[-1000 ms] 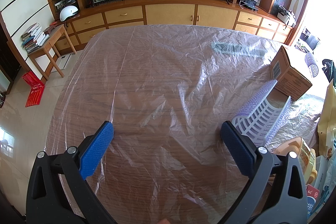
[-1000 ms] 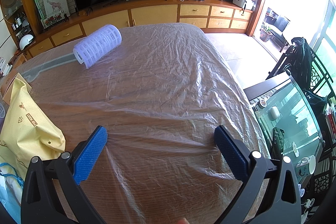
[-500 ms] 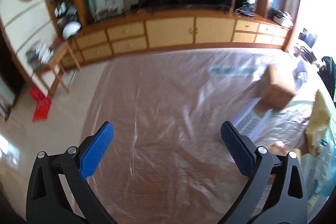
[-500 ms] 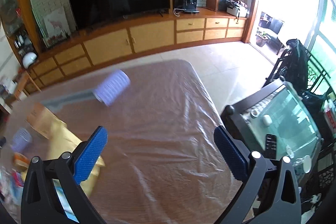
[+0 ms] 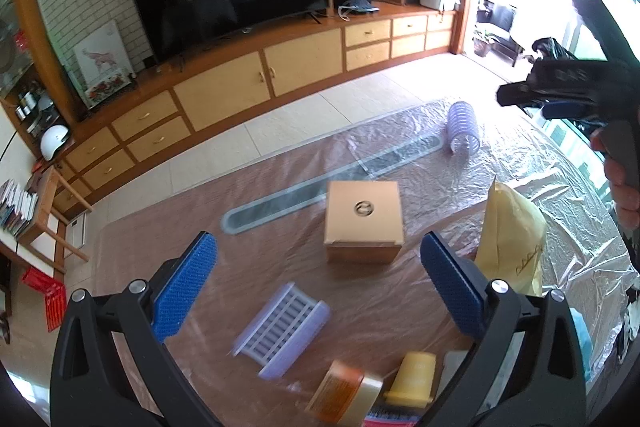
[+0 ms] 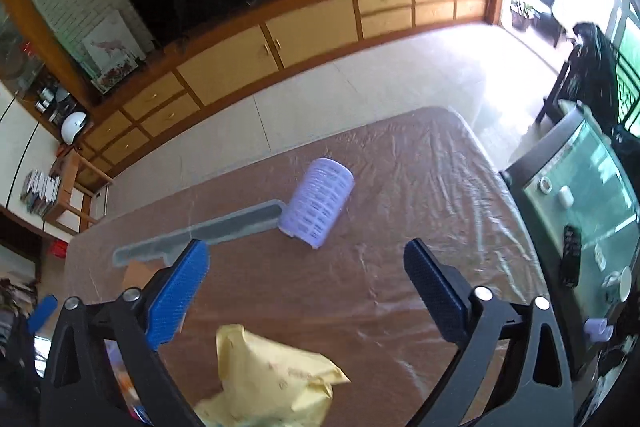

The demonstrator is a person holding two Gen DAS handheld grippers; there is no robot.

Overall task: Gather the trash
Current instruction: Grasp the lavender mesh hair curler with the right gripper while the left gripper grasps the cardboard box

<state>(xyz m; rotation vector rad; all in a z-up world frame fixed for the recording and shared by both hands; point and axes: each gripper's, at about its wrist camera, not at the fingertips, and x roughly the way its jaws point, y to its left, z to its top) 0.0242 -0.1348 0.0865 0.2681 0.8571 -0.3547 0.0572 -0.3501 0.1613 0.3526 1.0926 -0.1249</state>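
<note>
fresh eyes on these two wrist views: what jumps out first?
The cardboard box sits mid-table on the crinkled plastic sheet, just beyond the left gripper, whose blue fingers stand wide apart with nothing held. The yellow bag lies crumpled under the right gripper, its jaws closing but still clear of it. Farther back, a lavender perforated cylinder lies on its side.

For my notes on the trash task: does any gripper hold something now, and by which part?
Nothing is held. The left gripper is open and empty above the table; the right gripper is closing with nothing between its pads.
</note>
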